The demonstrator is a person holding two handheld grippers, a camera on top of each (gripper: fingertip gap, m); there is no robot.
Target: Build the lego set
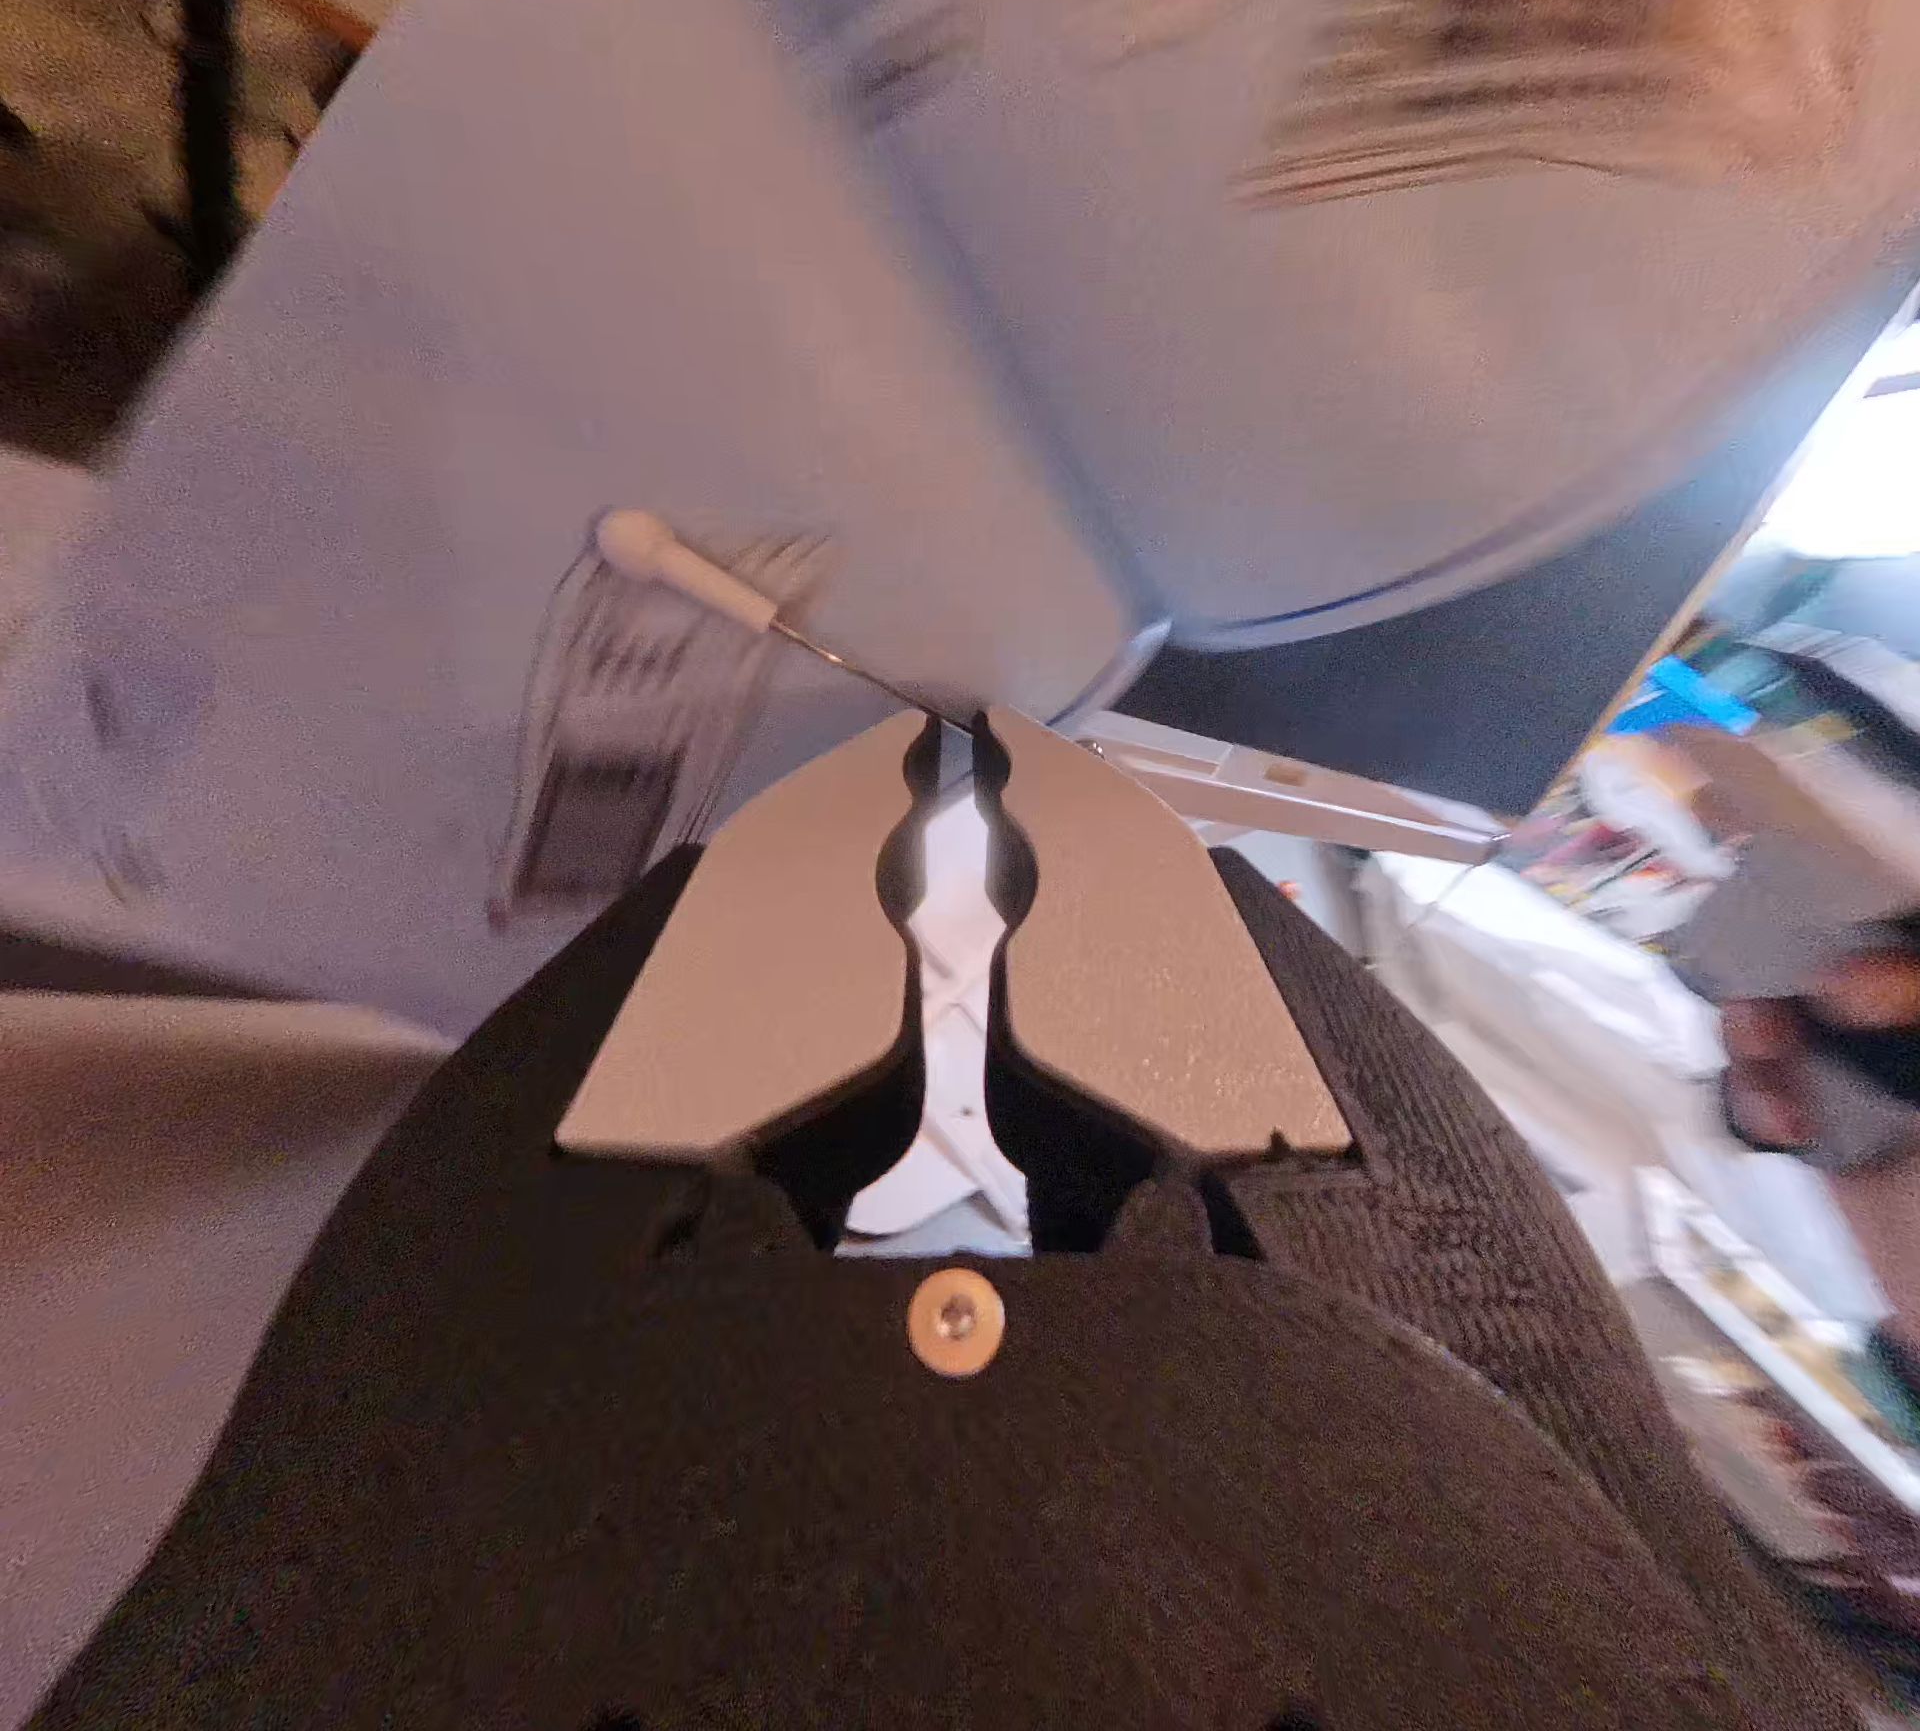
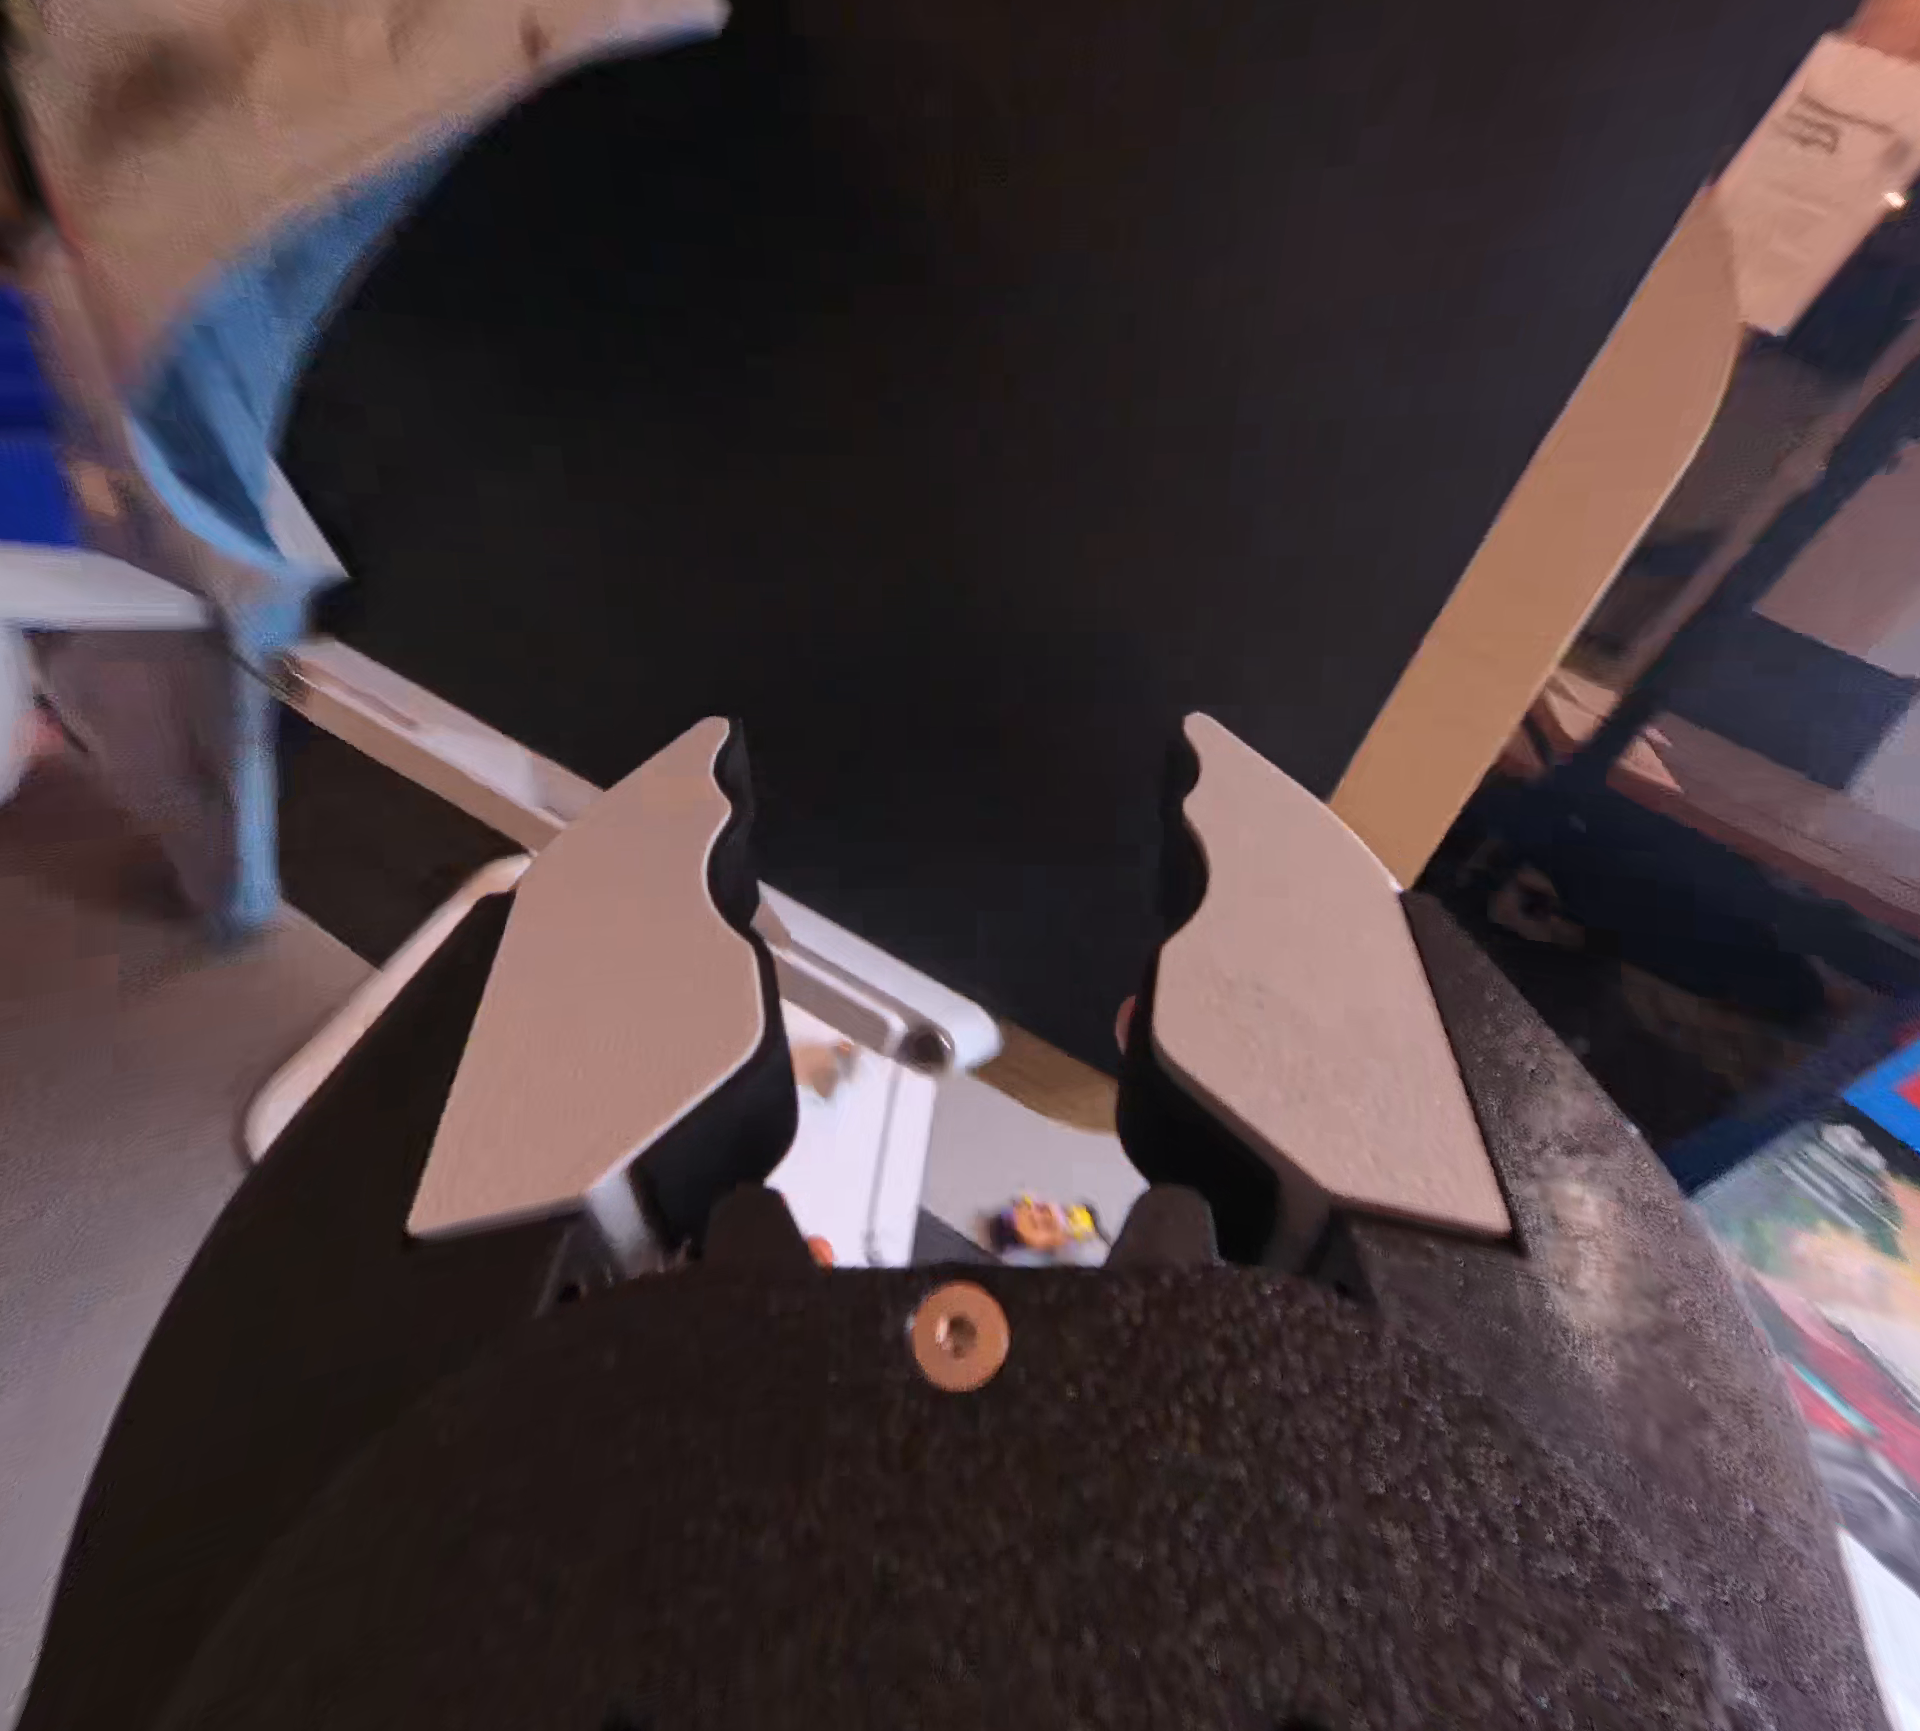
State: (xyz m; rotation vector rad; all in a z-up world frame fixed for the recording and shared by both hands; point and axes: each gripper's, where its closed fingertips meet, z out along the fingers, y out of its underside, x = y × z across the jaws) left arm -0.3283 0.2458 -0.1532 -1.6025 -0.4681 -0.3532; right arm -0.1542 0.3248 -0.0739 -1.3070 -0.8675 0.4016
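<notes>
Well, right tool [image 2: 956, 808] gapes over black surface [image 2: 987, 331].

The left tool [image 1: 956, 725] has its two pale fingers [image 1: 831, 933] drawn nearly together, the tips closed on a thin metal wire; that wire runs up and to the left into a slim white handle with a rounded end [image 1: 665, 554]; behind it lies a broad pale blue sheet [image 1: 582, 310], smeared by motion, with a blurred dark printed patch [image 1: 613, 746] on it; to the right of the tips a white plastic arm [image 1: 1309, 788] slants away over a dark surface [image 1: 1351, 642]; farther right, cluttered coloured goods [image 1: 1662, 746] show only as blur; white parts [image 1: 956, 1058] show through the narrow gap between the fingers.
</notes>
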